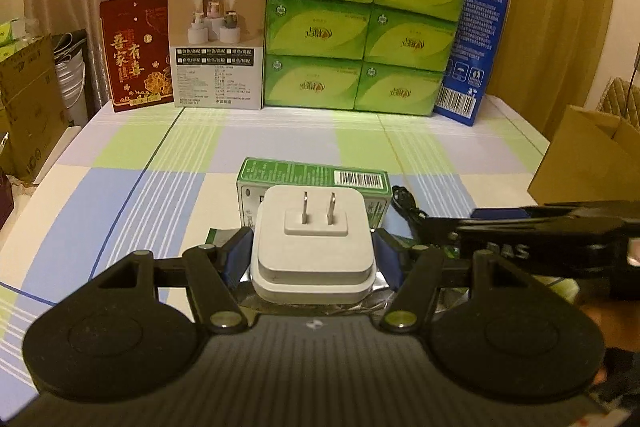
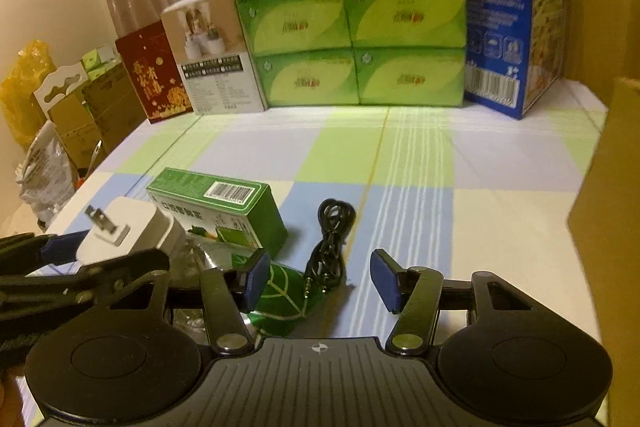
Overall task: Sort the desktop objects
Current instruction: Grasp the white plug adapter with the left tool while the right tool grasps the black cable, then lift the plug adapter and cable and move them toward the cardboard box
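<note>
Looking along the left wrist view first, we find the left gripper (image 1: 314, 257) clenched on a white plug adapter (image 1: 312, 247), blue pads pressed to its two flat sides and the prongs facing away from us. We judge it light, rigid and smooth-skinned, so a squeeze on the broad flat sides suits it and the prongs are best left alone. Just beyond stands a small green box (image 1: 314, 183), with a black cable (image 1: 406, 203) beside it on the checked tablecloth (image 1: 160, 163). Past these the cloth lies bare up to the stacked green tissue packs (image 1: 360, 27), so there is room ahead; a brown cardboard box (image 1: 588, 163) crowds the right edge.

In the right wrist view, the right gripper (image 2: 320, 279) stands released, nothing between its pads. Below and ahead of it lie the coiled cable and a green foil packet (image 2: 280, 295). We take the cable for limp and light, best pinched across the bunched middle so the loops hang together. The adapter sits close on the left in the other gripper, so that side is tight; ahead and rightward the cloth is bare up to the cardboard box at the edge.
</note>
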### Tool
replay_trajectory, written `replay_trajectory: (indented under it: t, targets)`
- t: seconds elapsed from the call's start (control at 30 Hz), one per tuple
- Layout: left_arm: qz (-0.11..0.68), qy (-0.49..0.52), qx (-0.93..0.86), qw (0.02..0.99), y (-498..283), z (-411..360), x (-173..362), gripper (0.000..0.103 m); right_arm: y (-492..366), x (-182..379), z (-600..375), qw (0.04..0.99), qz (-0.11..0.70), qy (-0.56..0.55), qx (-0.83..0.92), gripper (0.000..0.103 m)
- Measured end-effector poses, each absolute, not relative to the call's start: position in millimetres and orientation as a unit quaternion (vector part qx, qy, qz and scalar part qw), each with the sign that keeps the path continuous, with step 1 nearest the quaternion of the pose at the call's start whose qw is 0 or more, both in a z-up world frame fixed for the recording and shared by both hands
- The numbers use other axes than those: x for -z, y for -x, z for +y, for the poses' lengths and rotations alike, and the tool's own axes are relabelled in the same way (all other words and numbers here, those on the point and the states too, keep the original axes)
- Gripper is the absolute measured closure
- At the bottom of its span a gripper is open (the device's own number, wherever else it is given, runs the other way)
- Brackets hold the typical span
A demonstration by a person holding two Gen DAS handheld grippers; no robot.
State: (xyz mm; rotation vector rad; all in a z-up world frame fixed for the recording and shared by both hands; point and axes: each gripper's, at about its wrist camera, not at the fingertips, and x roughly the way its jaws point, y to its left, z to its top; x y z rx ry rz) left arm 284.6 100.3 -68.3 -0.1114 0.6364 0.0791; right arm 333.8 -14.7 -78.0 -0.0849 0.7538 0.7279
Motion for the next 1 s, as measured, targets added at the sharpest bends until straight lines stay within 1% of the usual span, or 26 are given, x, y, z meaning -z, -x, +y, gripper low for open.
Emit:
replay_trajectory:
  t: [0.07, 0.27, 0.37, 0.43, 0.5, 0.73, 1.0]
  targets:
    - [0.315, 0.054, -0.039, 0.947, -284.9, 100.7, 70.8, 0.043, -339.0, 83.3, -10.0, 0.865, 0.36, 0.044, -0.346, 0.05]
    - [0.315, 0.056, -0.038, 0.947, -286.0, 101.0, 72.6, 0.043, -348.8, 94.2, 1.3, 0.865, 0.361, 0.067, -0.341, 0.059]
    - [0.317, 0.056, -0.039, 0.946, -286.7, 100.8, 74.6, 0.043, -350.8, 98.1, 3.7, 0.863, 0.365, 0.077, -0.341, 0.07]
    - [0.317, 0.054, -0.039, 0.946, -287.0, 100.1, 75.0, 0.043, -350.8, 99.5, 3.6, 0.864, 0.365, 0.079, -0.338, 0.083]
    - [0.317, 0.054, -0.039, 0.946, -286.8, 99.7, 74.9, 0.043, -349.7, 98.6, 0.1, 0.863, 0.366, 0.077, -0.338, 0.089]
    - [0.318, 0.043, -0.036, 0.947, -283.6, 95.2, 74.1, 0.043, -330.6, 85.5, -21.1, 0.87, 0.364, 0.089, -0.319, 0.092]
    - [0.322, 0.037, -0.027, 0.946, -259.6, 78.7, 68.9, 0.043, -280.7, 68.9, -73.2, 0.863, 0.398, 0.064, -0.304, 0.092]
